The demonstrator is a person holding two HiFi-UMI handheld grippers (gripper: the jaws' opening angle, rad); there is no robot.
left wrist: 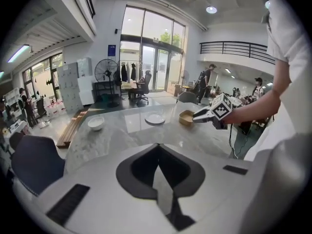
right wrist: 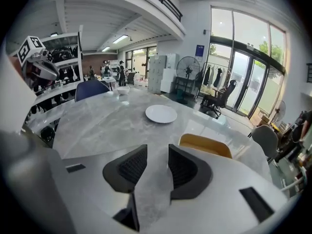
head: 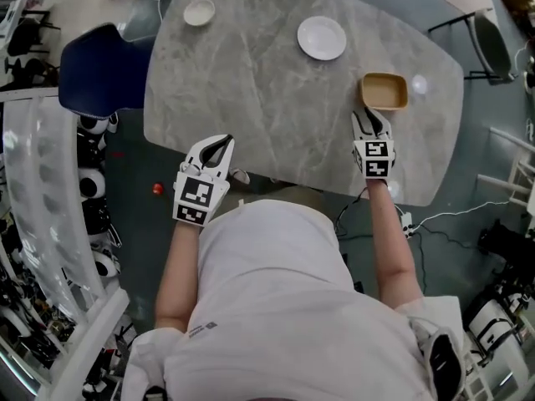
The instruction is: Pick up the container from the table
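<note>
A tan square container sits near the right edge of the grey marble table. My right gripper hovers just short of its near side, open, with nothing between the jaws. In the right gripper view the container shows just beyond the right jaw, and bare tabletop fills the gap of the gripper. My left gripper is over the table's near edge, far left of the container, its tips touching. In the left gripper view its jaws meet at a point, and the container lies far off beside the right gripper.
A white plate lies at the table's far middle and a small white bowl at the far left corner. A blue chair stands at the left side. Cables run over the floor at the right.
</note>
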